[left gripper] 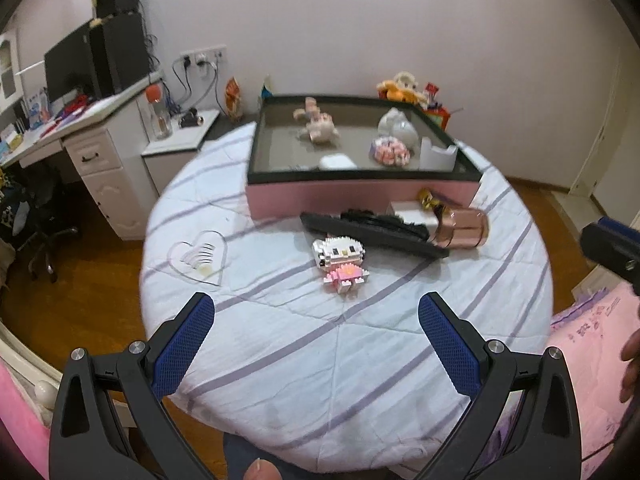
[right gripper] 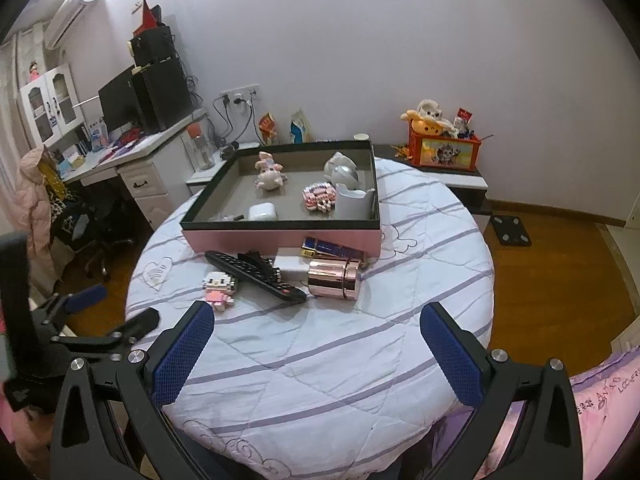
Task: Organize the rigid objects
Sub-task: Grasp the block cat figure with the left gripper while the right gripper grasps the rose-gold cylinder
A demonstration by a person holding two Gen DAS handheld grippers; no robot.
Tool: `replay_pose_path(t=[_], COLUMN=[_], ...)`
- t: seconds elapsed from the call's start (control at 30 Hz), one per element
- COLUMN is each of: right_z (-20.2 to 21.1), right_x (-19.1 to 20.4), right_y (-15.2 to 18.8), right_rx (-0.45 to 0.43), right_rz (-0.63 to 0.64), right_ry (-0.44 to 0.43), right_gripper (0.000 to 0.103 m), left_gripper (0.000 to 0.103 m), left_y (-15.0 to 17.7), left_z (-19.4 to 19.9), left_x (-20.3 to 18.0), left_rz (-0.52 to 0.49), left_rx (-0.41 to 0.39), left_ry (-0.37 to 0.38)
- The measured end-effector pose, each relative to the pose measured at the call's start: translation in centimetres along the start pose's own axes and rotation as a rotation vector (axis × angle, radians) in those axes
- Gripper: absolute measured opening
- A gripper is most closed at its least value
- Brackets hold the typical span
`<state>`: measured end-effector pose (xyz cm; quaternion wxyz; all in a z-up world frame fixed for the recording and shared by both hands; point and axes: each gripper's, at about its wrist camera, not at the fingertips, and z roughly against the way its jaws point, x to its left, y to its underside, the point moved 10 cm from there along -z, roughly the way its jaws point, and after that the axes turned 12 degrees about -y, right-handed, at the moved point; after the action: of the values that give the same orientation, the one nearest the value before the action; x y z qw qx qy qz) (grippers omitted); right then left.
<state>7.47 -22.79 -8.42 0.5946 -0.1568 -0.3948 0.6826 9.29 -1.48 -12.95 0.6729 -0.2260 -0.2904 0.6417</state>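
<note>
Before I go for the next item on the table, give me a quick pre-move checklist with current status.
1. Left gripper open and empty: ok.
2. Right gripper open and empty: ok.
3. Box has free floor space, front left around the earbud case: ok.
4. Block figure lies apart from the remote, with room for fingers on both sides: ok.
5. Pink metal cylinder lies on its side touching the remote's end; could roll if bumped: not ok.
6. Grippers apart from each other, no crossing: ok.
</note>
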Motion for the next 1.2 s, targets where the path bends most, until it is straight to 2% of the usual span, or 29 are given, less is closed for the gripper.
replay_pose_path(t=[0.23,0.43,0.7,0.8,0.97,1.07,1.2], right_z=[-2.6,-4.7,-7.4,-8.3,-9.6,-10.4,-11.3], right_x=[-1.9,-3.4,-4.8,-5.0,-5.0,-5.2,-5.0], right_y=[0.3,0.6,1.1,1.2,1.3,1.3,1.1], right_rx=[0.048,0.089,0.138,0.150,0.162,0.162,0.154], right_rz=[-0.032,-0.055,-0.085,-0.095,-0.107,-0.127,-0.142], right_ry=[0.009,0.017,0.021,0.018,0.012,0.014,0.011], right_gripper=[0.103,0.103,0.103,0.103,0.103,0.103,0.103], left_gripper=[0.103,0.103,0.100,0.087,0.048,0.047,0.047], left_y=[0.1,0.2,-0.4,-0.7,-0.6,-0.6,-0.5], left_z=[-5.9,-9.8,-11.7,-11.7,-11.1,-10.9,-10.6], left_x=[-1.9,-2.1,-1.8,-1.5,0.2,1.1,1.3], left_rz=[-0.036,-0.014,0.003,0.007,0.051,0.090,0.092], left_rx=[0.067,0.109,0.110,0.096,0.073,0.079,0.077], left_ry=[-0.014,-0.027,-0.028,-0.032,-0.014,0.036,0.050])
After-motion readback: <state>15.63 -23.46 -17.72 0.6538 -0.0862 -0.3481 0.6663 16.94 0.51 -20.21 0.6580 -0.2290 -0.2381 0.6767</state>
